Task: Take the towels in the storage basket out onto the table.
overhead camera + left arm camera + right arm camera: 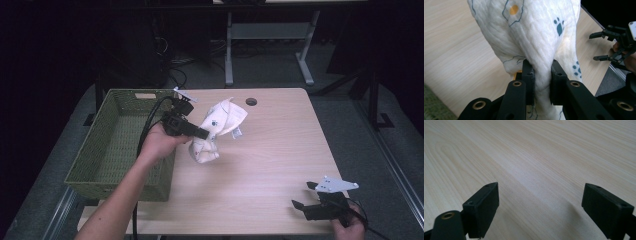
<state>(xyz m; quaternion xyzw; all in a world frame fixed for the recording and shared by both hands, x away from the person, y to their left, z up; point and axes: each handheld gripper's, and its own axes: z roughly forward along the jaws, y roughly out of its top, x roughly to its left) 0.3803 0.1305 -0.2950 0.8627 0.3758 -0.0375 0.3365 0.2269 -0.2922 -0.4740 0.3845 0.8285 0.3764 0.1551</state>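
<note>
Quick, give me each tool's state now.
Left tool: closed on the white printed cloth.
Right tool: open, holding nothing.

Table (280,150) evenly lit – surroundings dark; soft shadows, close jaws slightly blurred.
</note>
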